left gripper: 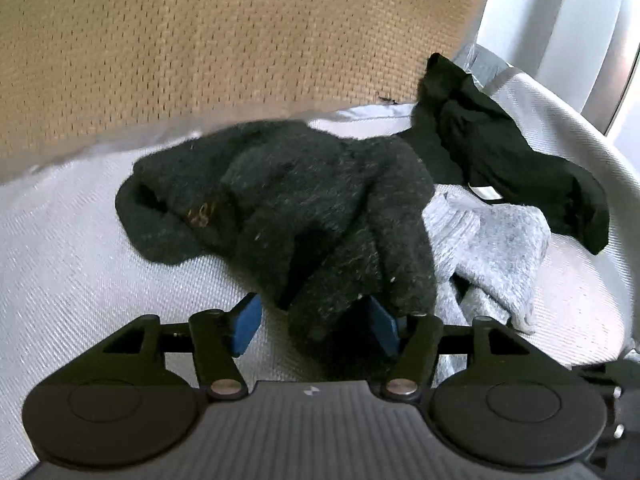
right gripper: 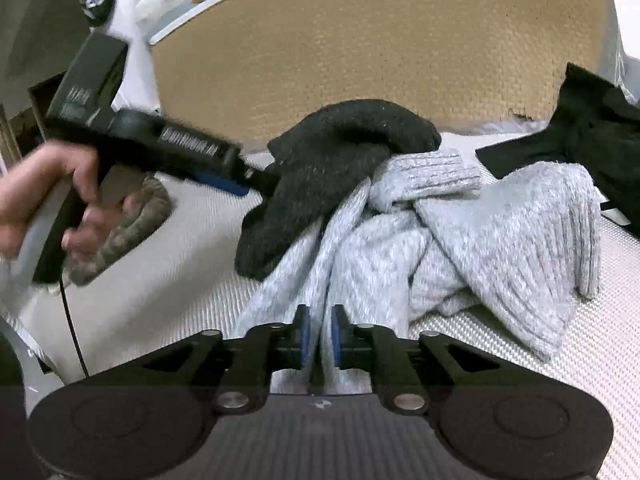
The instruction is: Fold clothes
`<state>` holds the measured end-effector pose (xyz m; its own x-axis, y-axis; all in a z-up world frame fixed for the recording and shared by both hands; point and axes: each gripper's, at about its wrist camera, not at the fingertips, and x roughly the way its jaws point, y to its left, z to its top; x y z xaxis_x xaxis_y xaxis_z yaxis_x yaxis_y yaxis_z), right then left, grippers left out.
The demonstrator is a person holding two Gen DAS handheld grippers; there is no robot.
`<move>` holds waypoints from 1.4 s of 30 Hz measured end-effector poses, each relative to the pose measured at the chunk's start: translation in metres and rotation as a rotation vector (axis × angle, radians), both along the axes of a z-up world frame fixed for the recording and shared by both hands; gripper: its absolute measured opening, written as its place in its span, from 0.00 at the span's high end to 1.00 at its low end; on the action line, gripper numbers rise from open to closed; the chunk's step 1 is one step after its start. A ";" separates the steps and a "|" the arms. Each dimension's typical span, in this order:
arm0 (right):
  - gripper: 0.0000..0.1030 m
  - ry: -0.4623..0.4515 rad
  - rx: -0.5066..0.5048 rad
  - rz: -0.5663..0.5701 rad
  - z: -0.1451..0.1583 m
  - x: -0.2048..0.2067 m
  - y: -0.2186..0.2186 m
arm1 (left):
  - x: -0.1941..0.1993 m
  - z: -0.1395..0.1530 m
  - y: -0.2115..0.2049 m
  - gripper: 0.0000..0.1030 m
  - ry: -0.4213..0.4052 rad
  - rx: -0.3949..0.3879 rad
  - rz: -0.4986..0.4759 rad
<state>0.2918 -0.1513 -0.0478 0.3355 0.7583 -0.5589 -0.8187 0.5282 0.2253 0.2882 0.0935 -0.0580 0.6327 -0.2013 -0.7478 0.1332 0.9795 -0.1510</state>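
Three garments lie heaped on a white woven surface [left gripper: 72,248]. A dark fuzzy knit [left gripper: 288,200] sits at the centre, with one end hanging between the blue pads [left gripper: 246,324] of the left gripper [left gripper: 316,326]; its jaws stand spread, the left pad clear of the cloth, the right pad partly hidden behind it. A pale grey ribbed knit [right gripper: 500,240] lies just beside and partly under the dark knit. A strip of the grey knit runs down into the right gripper [right gripper: 320,336], whose jaws are pressed close and pinch that strip. A thin black garment [left gripper: 500,148] lies behind both, touching the grey knit. A tan mesh panel [left gripper: 240,32] rises behind the heap. In the right wrist view, a hand [right gripper: 60,196] grips the left gripper's handle.
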 end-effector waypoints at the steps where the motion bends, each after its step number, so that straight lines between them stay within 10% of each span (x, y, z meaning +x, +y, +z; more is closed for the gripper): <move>1: 0.84 -0.026 -0.003 0.000 -0.004 -0.004 -0.001 | 0.001 0.004 -0.004 0.36 -0.007 -0.006 -0.016; 7: 0.81 -0.047 0.035 -0.002 -0.026 -0.008 -0.016 | 0.009 0.016 -0.033 0.27 -0.010 0.047 -0.110; 17: 0.81 -0.038 0.090 -0.085 -0.029 -0.001 -0.032 | 0.014 0.002 -0.042 0.28 -0.001 0.177 -0.004; 28: 0.69 0.138 0.171 -0.206 -0.044 0.031 -0.050 | 0.015 -0.020 -0.057 0.37 0.001 0.202 0.037; 42: 0.64 0.151 0.168 -0.219 -0.047 0.032 -0.050 | 0.025 -0.048 -0.035 0.17 0.222 0.058 0.107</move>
